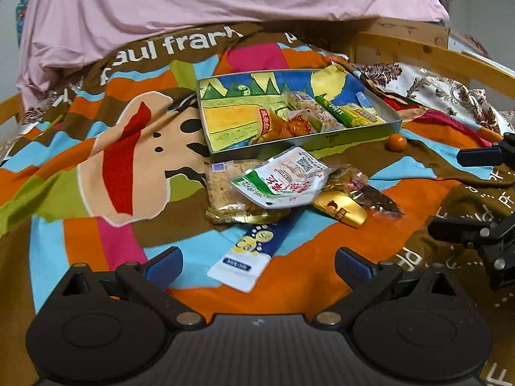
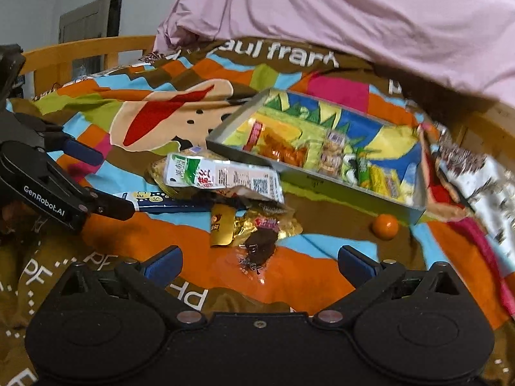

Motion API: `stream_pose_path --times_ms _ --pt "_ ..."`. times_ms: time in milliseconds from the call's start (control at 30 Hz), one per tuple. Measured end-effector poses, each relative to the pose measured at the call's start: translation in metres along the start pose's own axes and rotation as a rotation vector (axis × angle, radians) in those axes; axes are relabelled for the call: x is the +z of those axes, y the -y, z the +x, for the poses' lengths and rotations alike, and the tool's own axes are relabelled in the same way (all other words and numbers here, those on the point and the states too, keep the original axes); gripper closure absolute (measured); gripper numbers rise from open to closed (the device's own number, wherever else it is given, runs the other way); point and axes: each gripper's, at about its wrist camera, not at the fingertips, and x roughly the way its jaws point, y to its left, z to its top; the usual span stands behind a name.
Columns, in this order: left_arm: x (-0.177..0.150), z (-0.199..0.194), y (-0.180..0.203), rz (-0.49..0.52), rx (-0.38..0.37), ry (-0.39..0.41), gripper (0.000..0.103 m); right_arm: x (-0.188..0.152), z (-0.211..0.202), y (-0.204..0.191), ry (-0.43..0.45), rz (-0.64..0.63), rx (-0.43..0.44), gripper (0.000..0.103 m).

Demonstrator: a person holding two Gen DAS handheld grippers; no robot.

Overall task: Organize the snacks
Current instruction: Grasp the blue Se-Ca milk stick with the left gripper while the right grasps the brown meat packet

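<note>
Left wrist view: left gripper (image 1: 257, 265) with jaws spread wide, holding nothing, hovering over a colourful cartoon bedspread (image 1: 96, 167). One shallow metal tin (image 1: 322, 138) with a painted floor, holding about four wrapped snacks bunched toward its near right corner: an orange packet (image 1: 283, 125), a clear cracker pack (image 1: 313, 109), a green stick pack (image 1: 338, 111), a yellow pack (image 1: 363, 114). One small orange (image 1: 397, 142) just beside the tin's near right corner. In front of the tin, a loose heap: one white-and-green pouch (image 1: 283, 180) lying on one cracker pack (image 1: 225, 189), one gold wrapper (image 1: 342, 209), one dark-filled clear wrapper (image 1: 379, 199). Nearer than the heap, one blue-and-white tube (image 1: 251, 254), between the fingers but untouched. Right of the tin, the other gripper's blue-tipped fingers (image 1: 479, 157).

Right wrist view: right gripper (image 2: 260, 265) likewise wide open and empty, above the dark-filled wrapper (image 2: 259, 247). Same tin (image 2: 322, 180) beyond, orange (image 2: 385, 226) by its near corner. One pink sheet (image 2: 354, 16) behind the tin.
</note>
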Motion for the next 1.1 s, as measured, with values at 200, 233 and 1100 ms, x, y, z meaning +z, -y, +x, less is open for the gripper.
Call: stream_pose_path --times_ms 200,233,1100 --pt "0.015 0.03 -0.013 0.032 -0.07 -0.085 0.001 0.004 0.023 0.019 -0.039 0.101 0.05 0.001" --pt "0.017 0.035 -0.016 0.029 -0.078 -0.096 0.001 0.004 0.027 0.023 -0.045 0.122 0.058 0.001" --pt "0.019 0.068 -0.018 -0.079 -0.157 -0.206 0.057 0.004 0.064 0.022 -0.14 0.137 0.101 0.054"
